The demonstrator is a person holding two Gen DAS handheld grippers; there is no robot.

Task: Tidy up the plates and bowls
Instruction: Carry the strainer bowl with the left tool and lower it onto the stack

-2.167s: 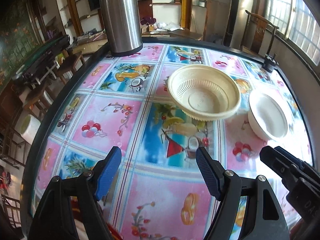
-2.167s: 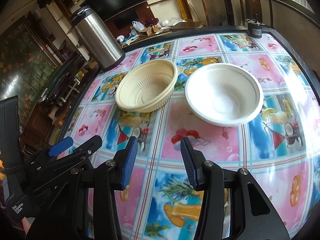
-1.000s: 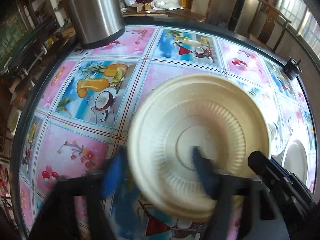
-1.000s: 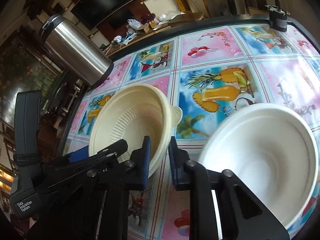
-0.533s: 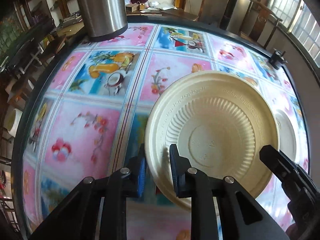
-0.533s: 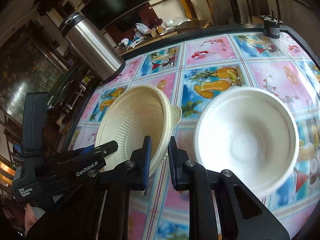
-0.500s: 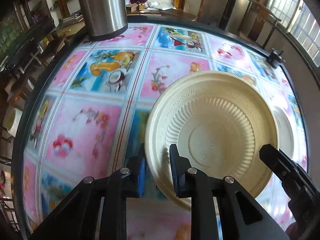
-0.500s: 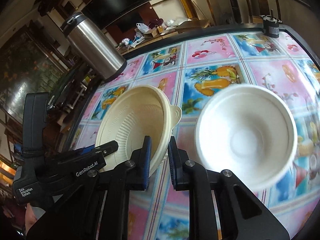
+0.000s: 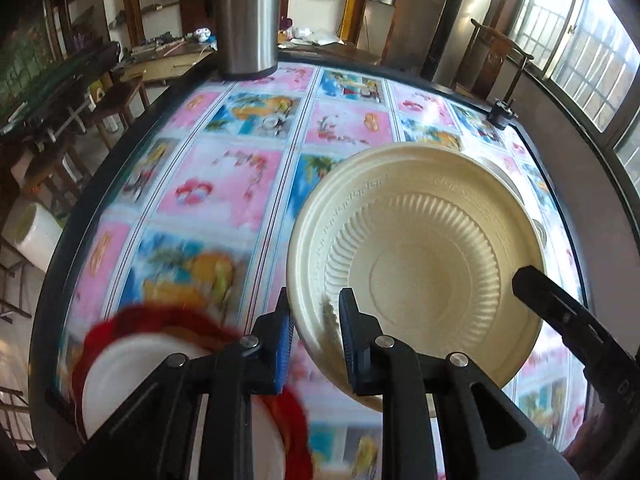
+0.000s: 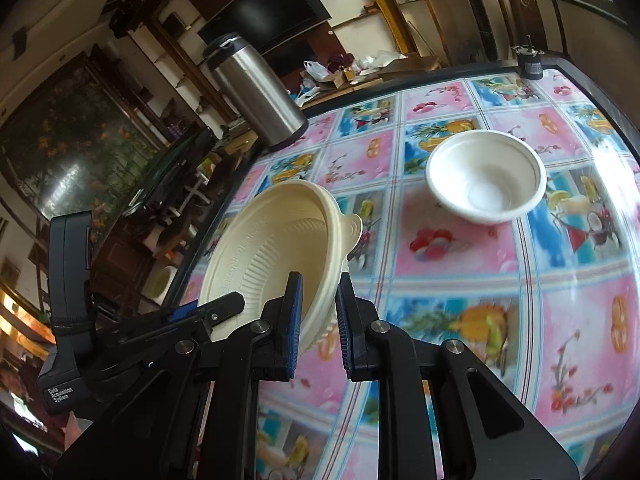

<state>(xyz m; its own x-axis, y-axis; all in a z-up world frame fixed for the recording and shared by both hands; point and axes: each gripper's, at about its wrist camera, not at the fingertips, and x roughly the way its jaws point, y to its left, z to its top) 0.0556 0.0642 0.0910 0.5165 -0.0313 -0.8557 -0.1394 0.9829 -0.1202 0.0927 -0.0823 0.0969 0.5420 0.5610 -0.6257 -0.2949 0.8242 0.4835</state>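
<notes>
The cream ribbed bowl [image 9: 416, 276] is gripped by both grippers at once and is held tilted, clear of the tablecloth. In the left wrist view its near rim is pinched between the blue pads of the left gripper [image 9: 314, 336], whose jaws are closed on it at about 6 o'clock. In the right wrist view the right gripper [image 10: 318, 320] is clamped on the bowl's right-hand rim, just below a small rim tab.

A red-edged white dish [image 9: 120, 376] is seen blurred at 7 o'clock in the left view.

Farther off, a white bowl [image 10: 486, 176] is seen resting on the fruit-print tablecloth [image 10: 460, 248] at 1 o'clock, well apart from the held bowl. A steel thermos [image 10: 256, 92] is stood at the far table edge, at 11 o'clock.
</notes>
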